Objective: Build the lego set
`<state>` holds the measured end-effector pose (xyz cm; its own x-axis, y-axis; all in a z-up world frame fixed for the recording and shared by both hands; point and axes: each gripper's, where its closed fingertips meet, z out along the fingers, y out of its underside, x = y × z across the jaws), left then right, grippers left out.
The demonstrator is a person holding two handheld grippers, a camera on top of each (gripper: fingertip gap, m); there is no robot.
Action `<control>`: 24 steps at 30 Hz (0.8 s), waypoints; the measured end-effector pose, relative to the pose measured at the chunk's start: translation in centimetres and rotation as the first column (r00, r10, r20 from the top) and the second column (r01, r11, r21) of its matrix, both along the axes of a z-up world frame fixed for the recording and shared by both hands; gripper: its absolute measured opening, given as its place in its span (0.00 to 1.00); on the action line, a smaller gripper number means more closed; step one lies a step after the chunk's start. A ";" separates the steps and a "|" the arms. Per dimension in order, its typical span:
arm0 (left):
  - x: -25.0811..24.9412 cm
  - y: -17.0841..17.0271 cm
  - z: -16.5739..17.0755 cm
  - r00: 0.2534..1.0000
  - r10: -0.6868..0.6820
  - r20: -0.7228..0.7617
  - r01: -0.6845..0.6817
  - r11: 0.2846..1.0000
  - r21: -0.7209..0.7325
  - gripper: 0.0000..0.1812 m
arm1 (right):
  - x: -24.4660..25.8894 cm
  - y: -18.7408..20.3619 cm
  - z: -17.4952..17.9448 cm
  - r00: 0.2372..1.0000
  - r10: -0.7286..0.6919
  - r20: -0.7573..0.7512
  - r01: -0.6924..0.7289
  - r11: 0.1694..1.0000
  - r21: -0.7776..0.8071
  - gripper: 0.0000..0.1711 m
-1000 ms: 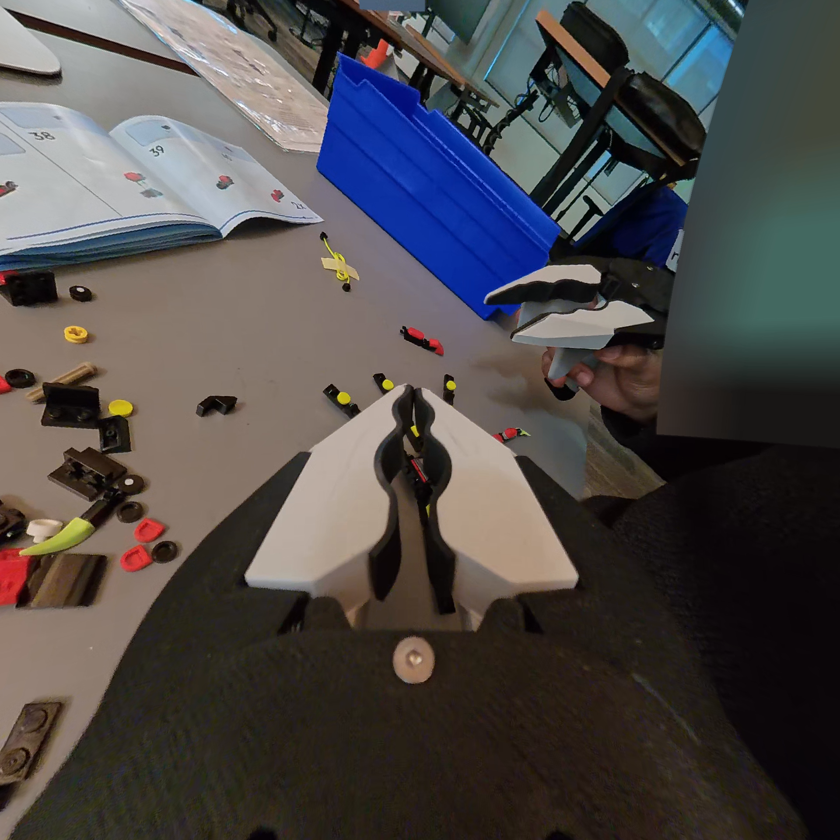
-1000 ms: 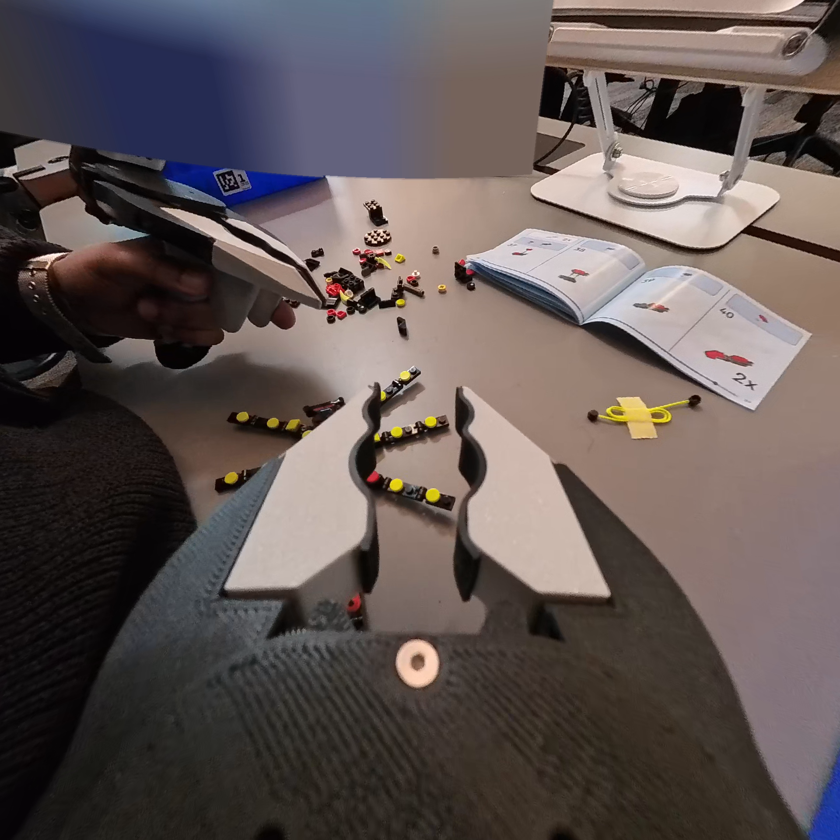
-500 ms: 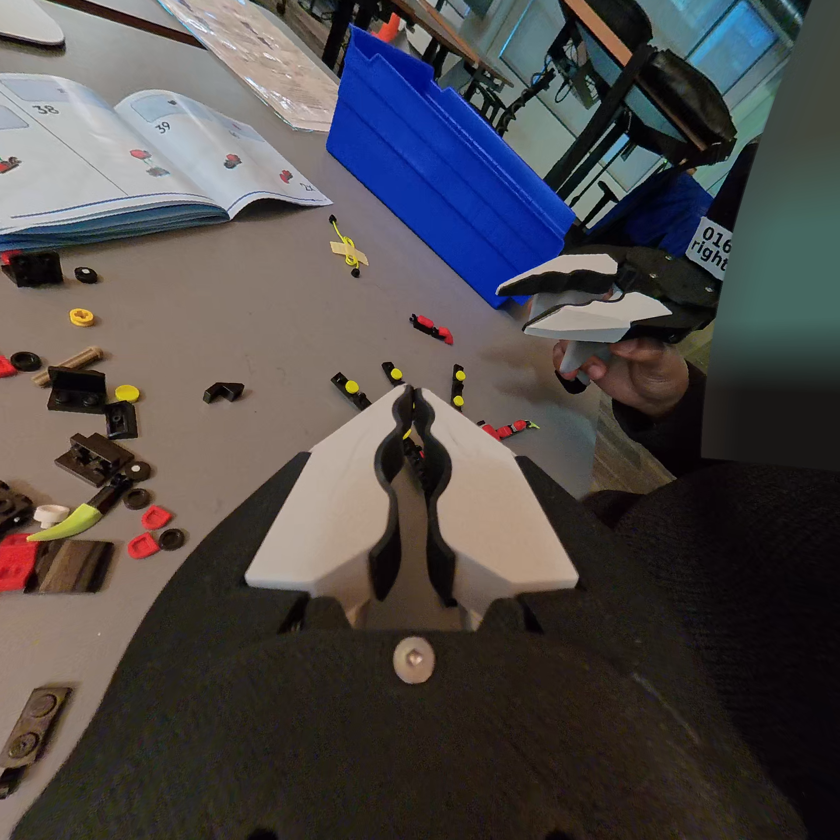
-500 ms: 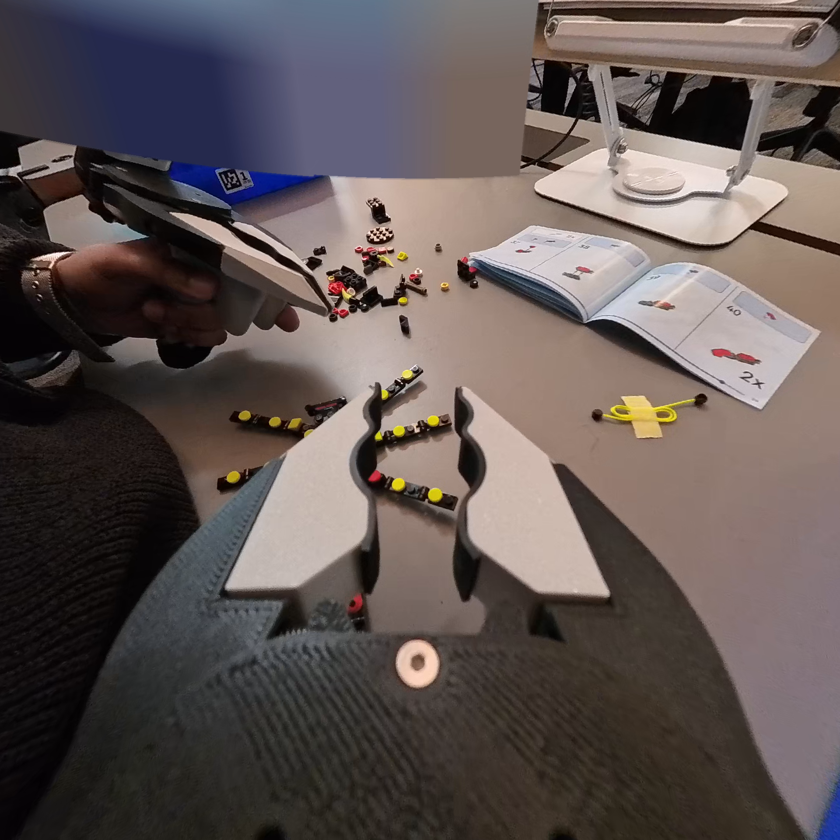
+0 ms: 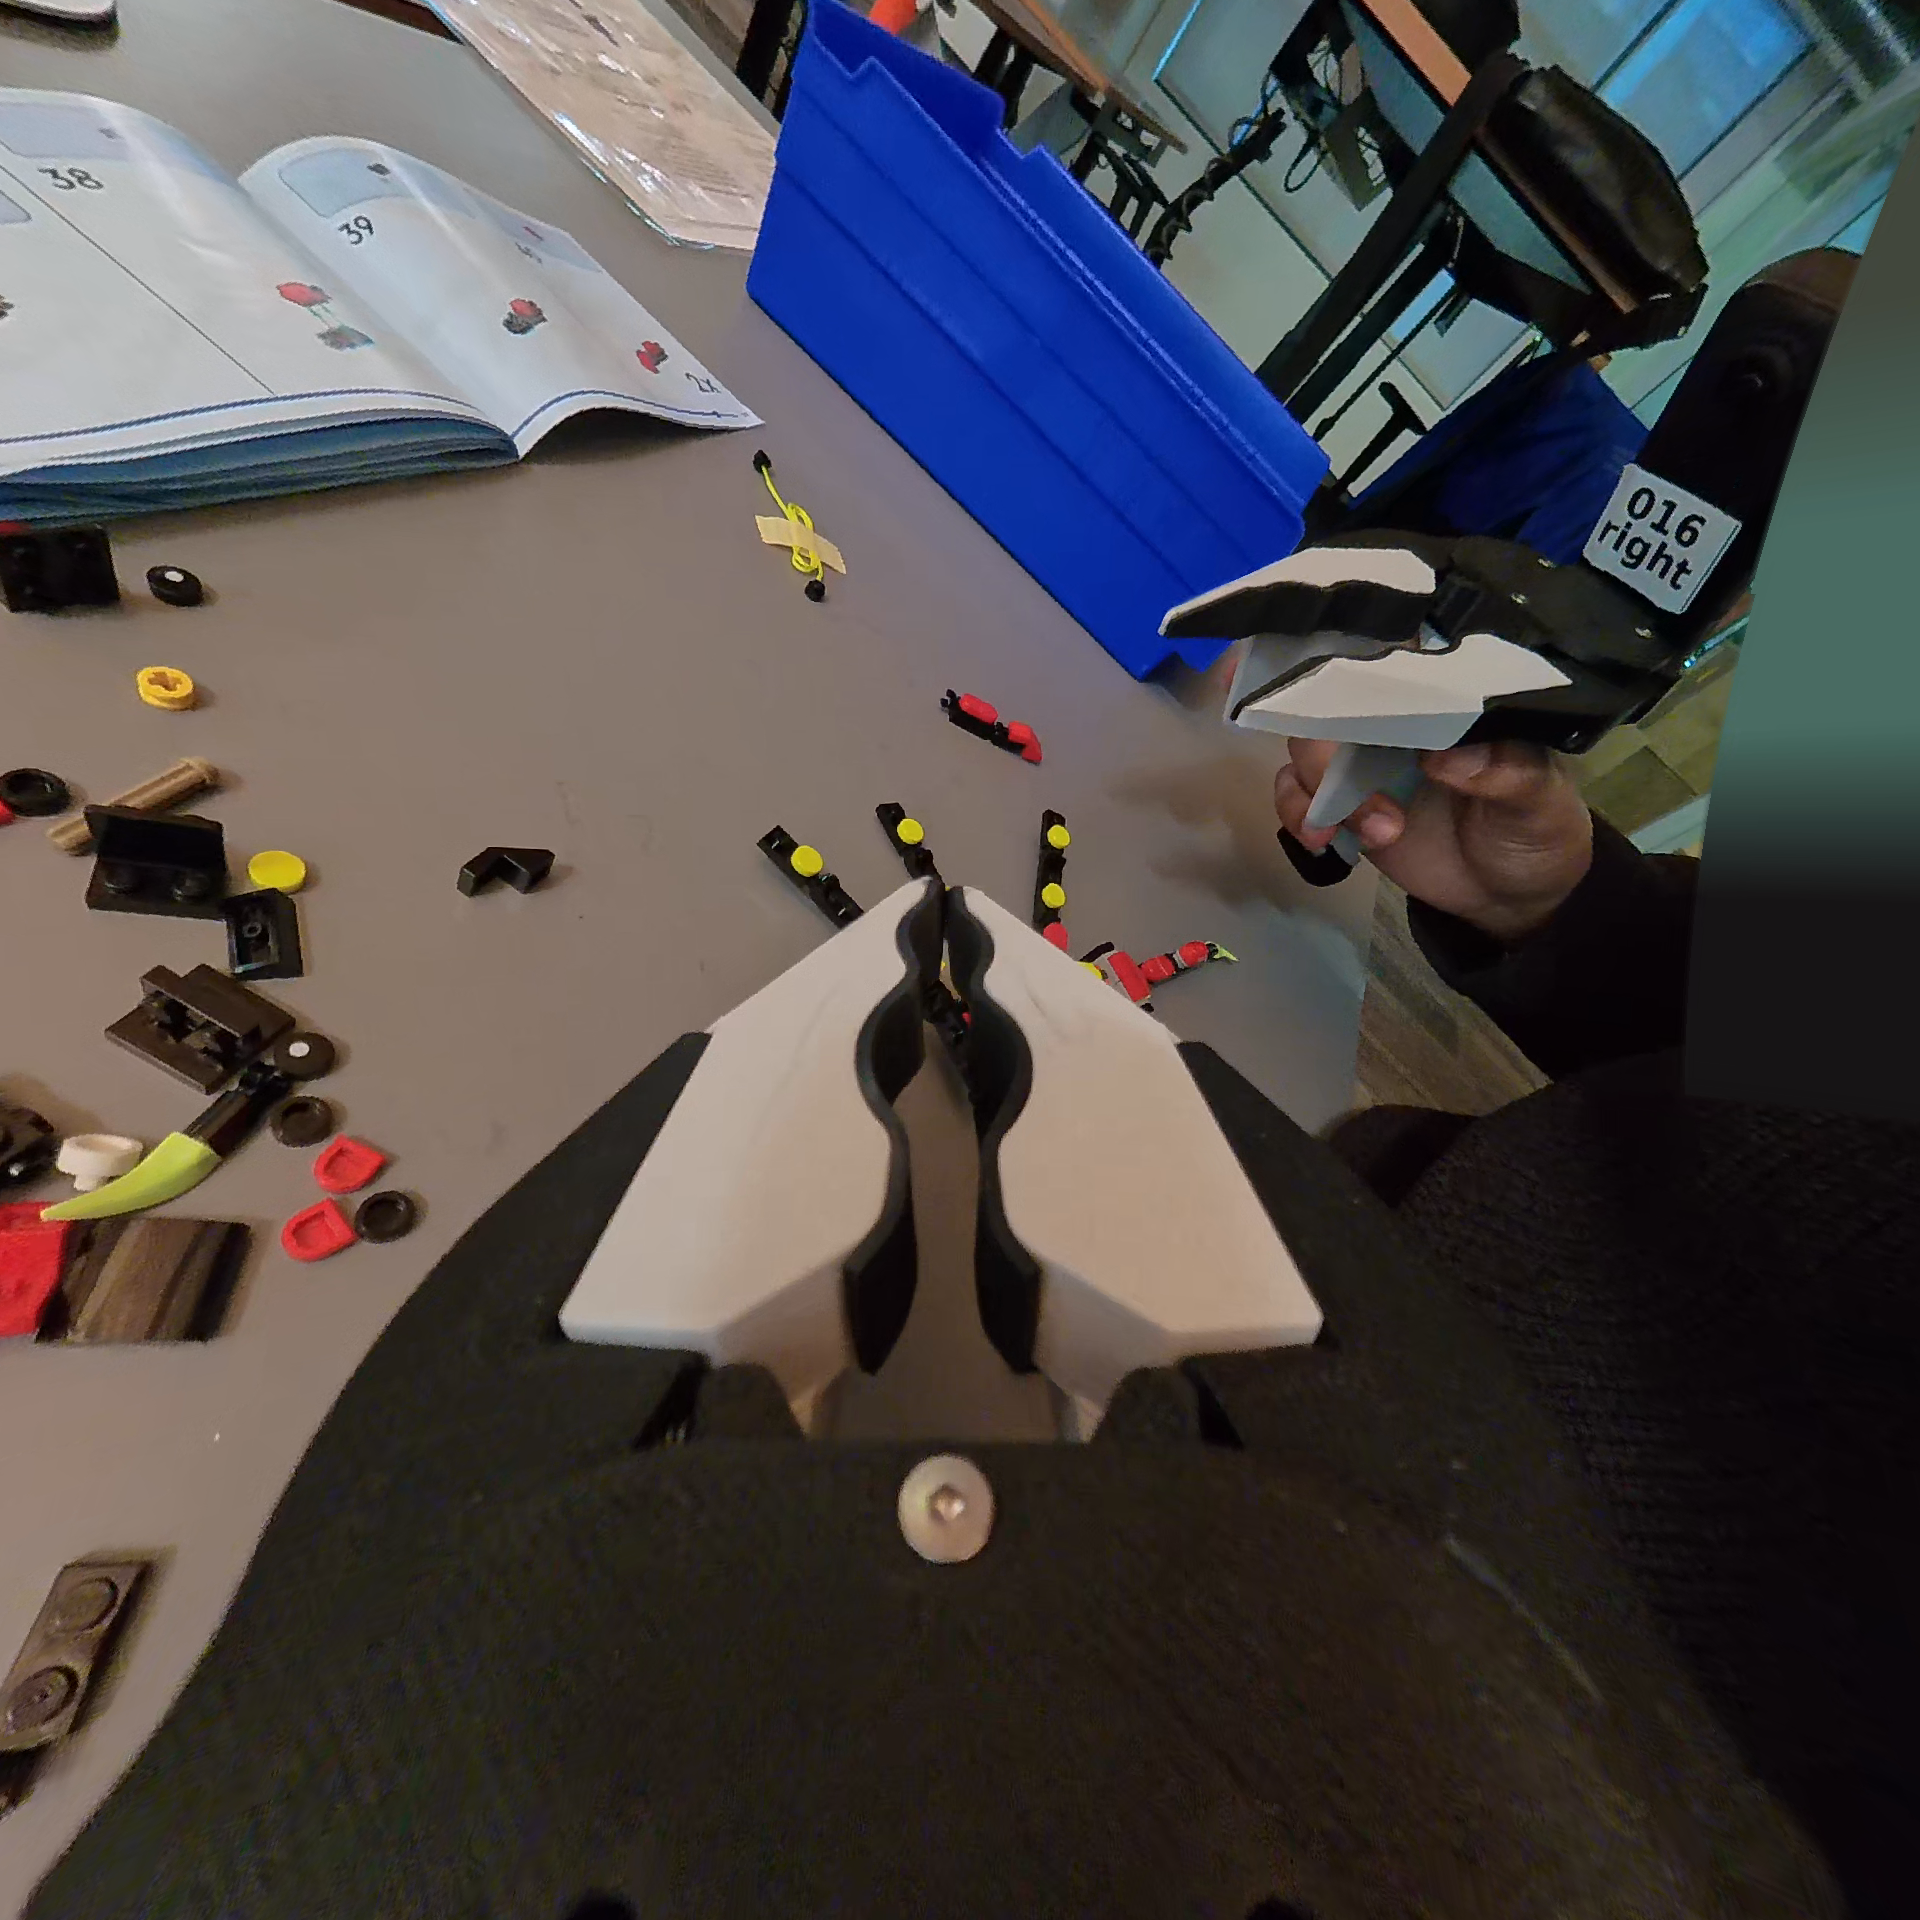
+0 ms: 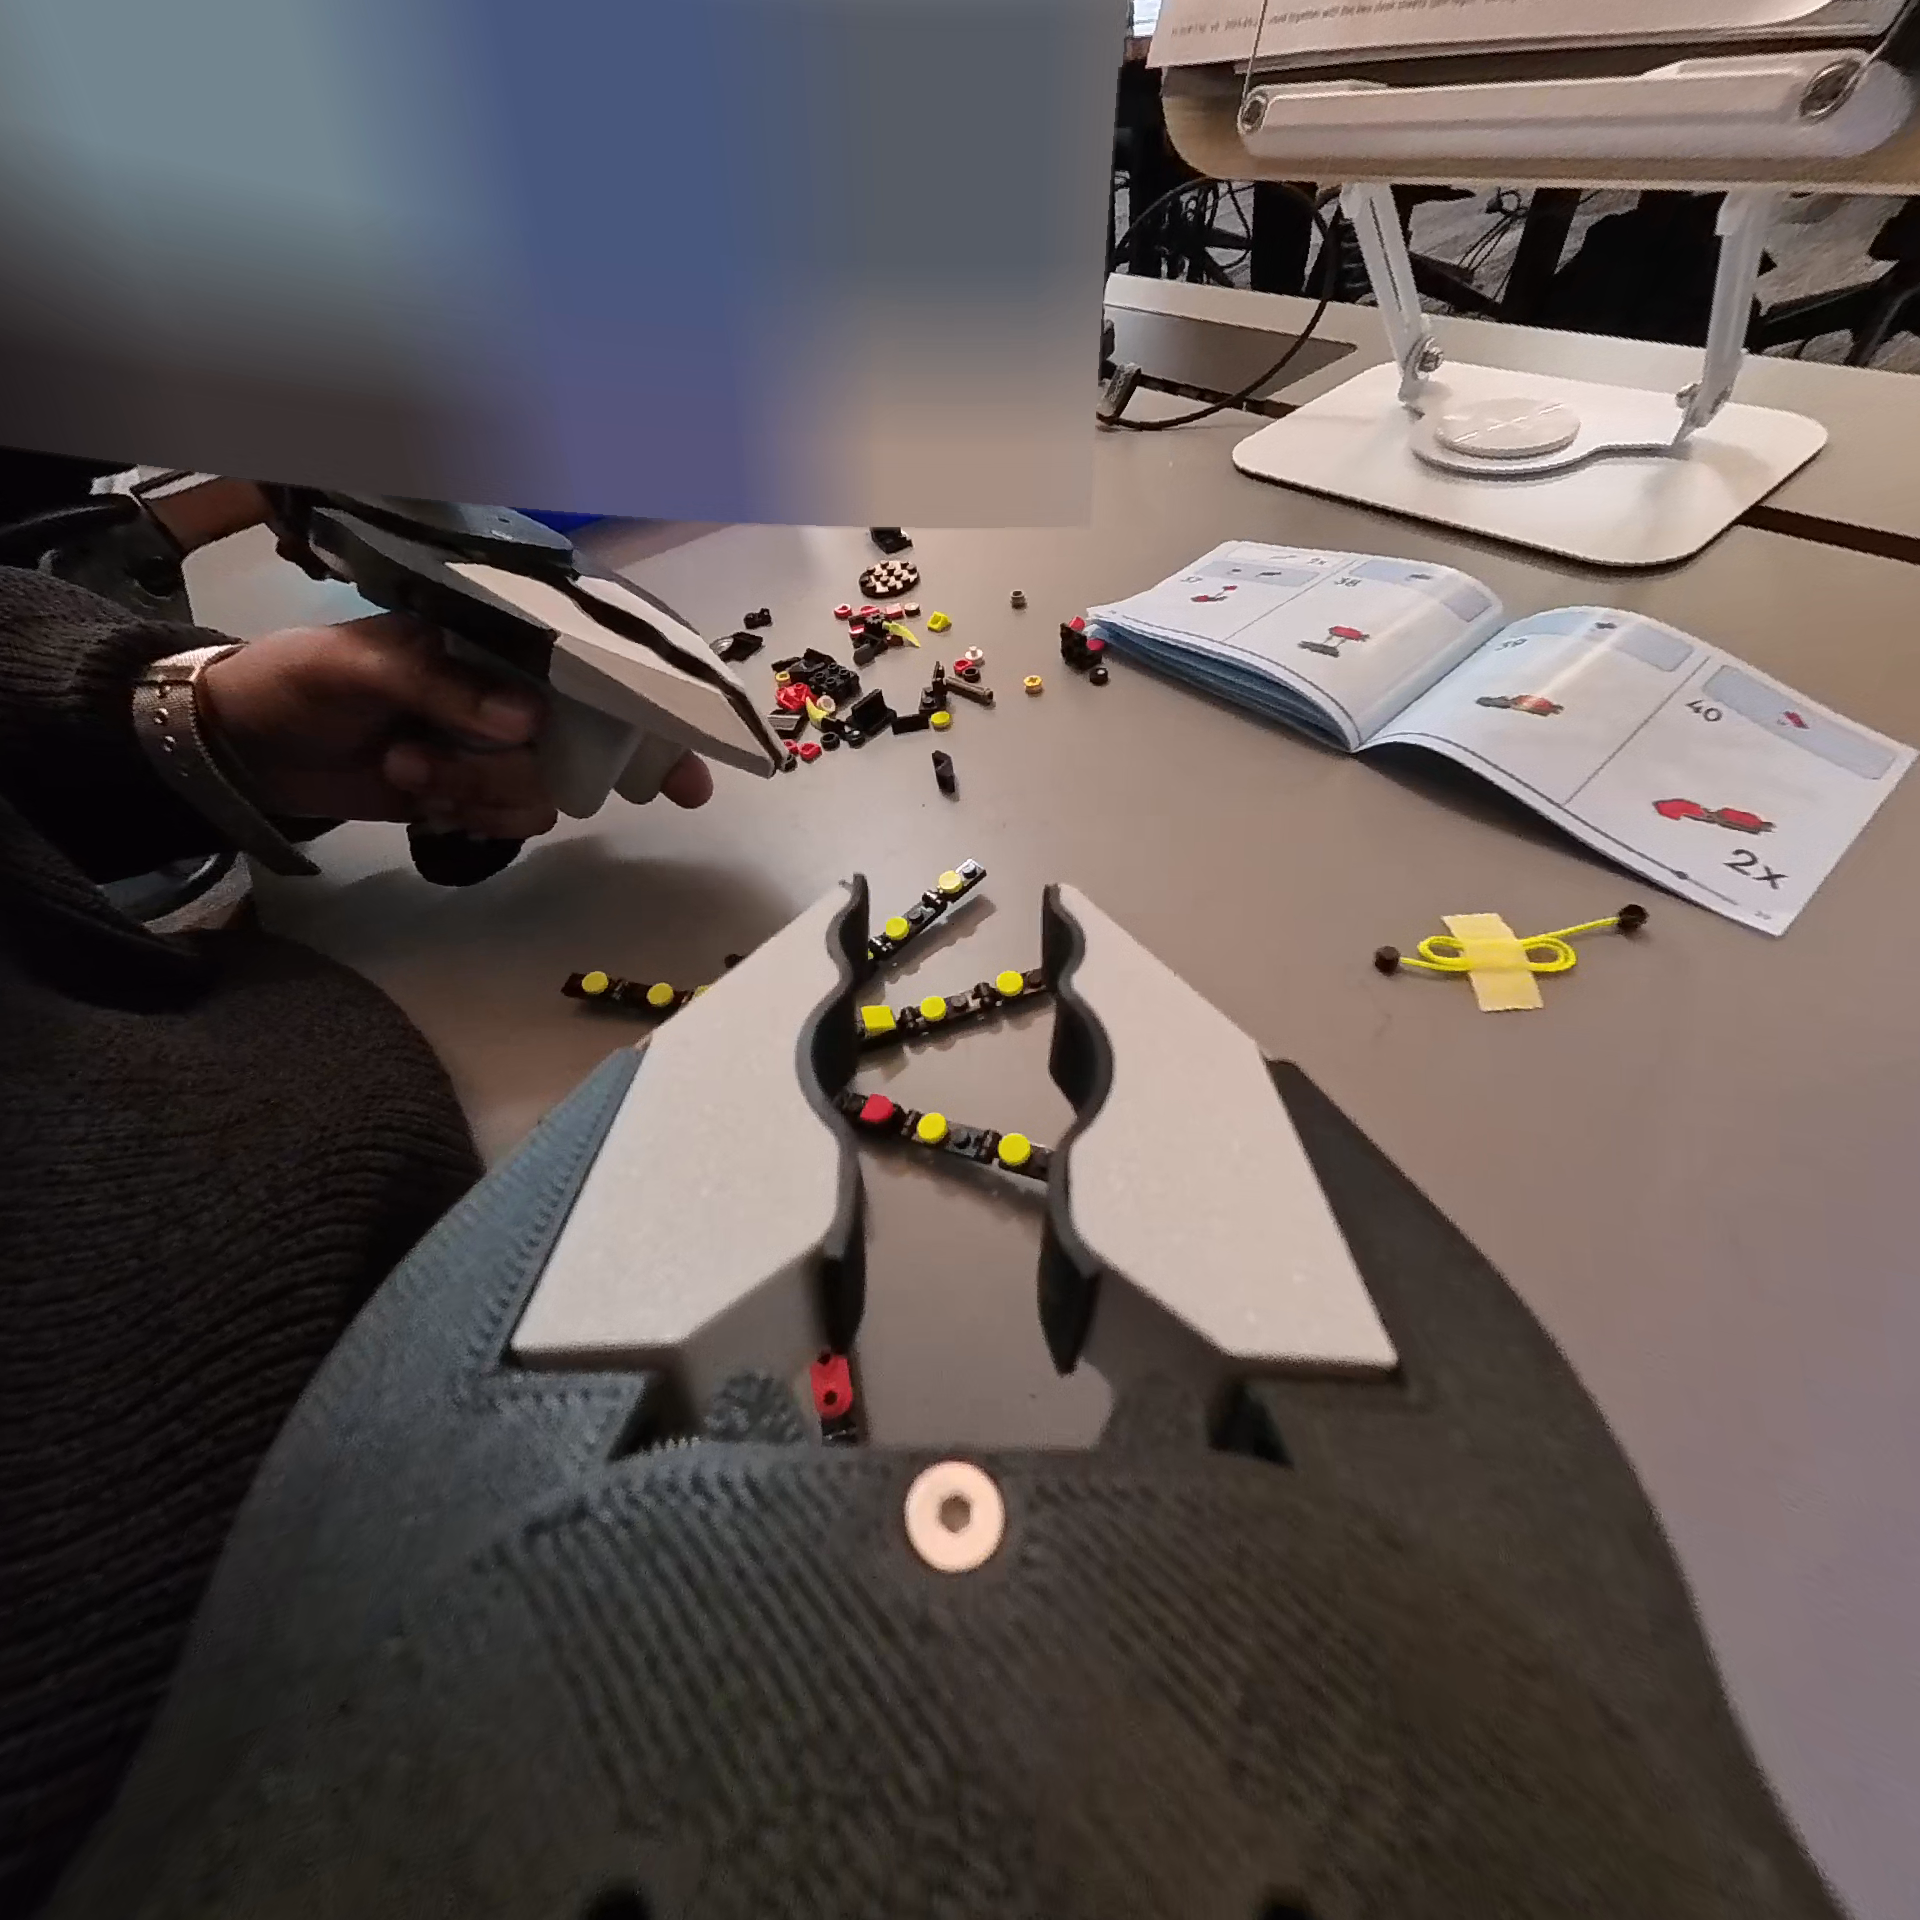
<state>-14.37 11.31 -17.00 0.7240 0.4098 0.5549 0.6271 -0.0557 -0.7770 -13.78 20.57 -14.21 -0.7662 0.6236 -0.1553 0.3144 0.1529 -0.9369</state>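
Note:
Several black Lego strips with yellow studs point(image 6: 956, 1132) lie fanned out on the grey table point(image 6: 1351, 1195), and also show in the left wrist view point(image 5: 1049, 862). My right gripper point(image 6: 954, 891) is open and empty, hovering just above them; it also shows in the left wrist view point(image 5: 1195, 673). My left gripper point(image 5: 943, 894) is shut and held above the table, seen from the side in the right wrist view point(image 6: 774, 767). A thin black piece shows through the slit between its fingers; I cannot tell whether it is held. A small red piece point(image 6: 831, 1382) lies under my right gripper.
A heap of loose black, red and yellow pieces point(image 5: 187, 987) lies left of the strips. An open instruction booklet point(image 6: 1507, 707), a yellow elastic with tape point(image 6: 1496, 951), a blue bin point(image 5: 997, 343) and a white stand base point(image 6: 1538, 457) are around. The table edge point(image 5: 1351, 987) is near the strips. About 11 cm separates my left fingertips from my right. To reach the yellow elastic with tape point(image 6: 1496, 951) in a straight line is about 15 cm for my right fingers, about 20 cm for my left. Seen from the left wrist view point(image 5: 792, 534) as well.
Both grippers have drifted only slightly over the strips. The left stays shut and the right stays open. No piece on the table has moved.

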 end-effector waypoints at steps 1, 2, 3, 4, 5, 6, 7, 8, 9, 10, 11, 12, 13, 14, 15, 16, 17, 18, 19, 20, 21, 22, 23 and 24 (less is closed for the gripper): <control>0.0 0.0 0.0 1.000 -0.002 0.003 0.002 1.000 0.001 0.00 | 0.0 0.0 0.0 1.000 -0.002 0.000 0.002 1.000 -0.001 0.18; 0.0 0.0 0.0 1.000 -0.002 0.004 0.002 1.000 0.001 0.00 | -0.1 0.1 0.1 1.000 -0.006 -0.002 0.006 1.000 -0.003 0.18; 0.0 0.0 0.0 1.000 -0.003 0.006 0.003 1.000 0.001 0.00 | -0.1 0.2 0.2 1.000 -0.010 -0.003 0.010 1.000 -0.009 0.18; 0.0 0.0 -0.1 1.000 -0.003 0.007 0.003 1.000 0.000 0.00 | -0.1 0.2 0.3 1.000 -0.013 -0.003 0.013 1.000 -0.016 0.18; 0.1 0.0 -0.1 1.000 -0.004 0.008 0.004 1.000 0.000 0.00 | -0.2 0.3 0.3 1.000 -0.015 0.000 0.015 1.000 -0.025 0.18; 0.1 0.0 -0.1 1.000 -0.005 0.010 0.005 1.000 0.000 0.00 | -0.2 0.4 0.4 1.000 -0.017 0.005 0.017 0.999 -0.034 0.18; 0.1 0.1 -0.2 1.000 -0.007 0.011 0.007 1.000 -0.001 0.00 | -0.2 0.4 0.4 1.000 -0.019 0.011 0.020 0.999 -0.043 0.18; 0.1 0.1 -0.2 1.000 -0.008 0.013 0.008 1.000 -0.002 0.00 | -0.3 0.5 0.5 1.000 -0.020 0.015 0.021 0.998 -0.052 0.18; 0.1 0.1 -0.2 1.000 -0.008 0.013 0.008 1.000 -0.003 0.00 | -0.3 0.5 0.6 1.000 -0.022 0.018 0.023 0.998 -0.061 0.18; 0.1 0.1 -0.2 1.000 -0.009 0.014 0.009 1.000 -0.003 0.00 | -0.3 0.6 0.6 1.000 -0.024 0.021 0.025 0.997 -0.067 0.18; 0.1 0.1 -0.2 1.000 -0.009 0.014 0.009 1.000 -0.003 0.00 | -0.3 0.6 0.6 0.999 -0.025 0.022 0.026 0.997 -0.072 0.18; 0.1 0.1 -0.2 1.000 -0.009 0.013 0.009 1.000 -0.004 0.00 | -0.4 0.6 0.6 0.999 -0.026 0.024 0.027 0.997 -0.074 0.18; 0.1 0.1 -0.2 1.000 -0.010 0.013 0.010 1.000 -0.005 0.00 | -0.4 0.6 0.6 0.999 -0.028 0.026 0.030 0.997 -0.072 0.18; 0.1 0.1 -0.3 1.000 -0.011 0.012 0.011 1.000 -0.007 0.00 | -0.4 0.7 0.5 0.999 -0.030 0.028 0.031 0.997 -0.069 0.18; 0.1 0.1 -0.3 1.000 -0.013 0.012 0.013 1.000 -0.009 0.00 | -0.4 0.7 0.5 0.999 -0.030 0.029 0.031 0.997 -0.068 0.18; 0.2 0.1 -0.3 1.000 -0.014 0.012 0.014 1.000 -0.010 0.00 | -0.4 0.7 0.5 0.999 -0.029 0.029 0.031 0.997 -0.069 0.18; 0.2 0.2 -0.3 1.000 -0.015 0.012 0.015 1.000 -0.010 0.00 | -0.4 0.7 0.6 0.999 -0.029 0.028 0.031 0.997 -0.071 0.18; 0.2 0.2 -0.3 1.000 -0.016 0.012 0.016 1.000 -0.011 0.00 | -0.4 0.7 0.6 0.999 -0.029 0.028 0.031 0.997 -0.072 0.18; 0.2 0.1 -0.4 1.000 -0.015 0.012 0.016 1.000 -0.011 0.00 | -0.4 0.7 0.6 0.999 -0.029 0.027 0.031 0.997 -0.072 0.18; 0.2 0.1 -0.4 1.000 -0.015 0.013 0.015 1.000 -0.010 0.00 | -0.4 0.7 0.6 0.999 -0.030 0.026 0.032 0.997 -0.073 0.18; 0.1 0.1 -0.3 1.000 -0.014 0.014 0.014 1.000 -0.009 0.00 | -0.4 0.7 0.7 0.999 -0.032 0.025 0.034 0.997 -0.074 0.18; 0.1 0.1 -0.4 1.000 -0.014 0.015 0.014 1.000 -0.009 0.00 | -0.5 0.8 0.7 0.999 -0.034 0.024 0.036 0.997 -0.074 0.18; 0.1 0.1 -0.4 1.000 -0.013 0.015 0.013 1.000 -0.010 0.00 | -0.5 0.8 0.7 0.999 -0.036 0.023 0.038 0.997 -0.074 0.18; 0.1 0.1 -0.4 1.000 -0.013 0.013 0.013 1.000 -0.011 0.00 | -0.5 0.9 0.8 0.999 -0.039 0.021 0.041 0.996 -0.076 0.17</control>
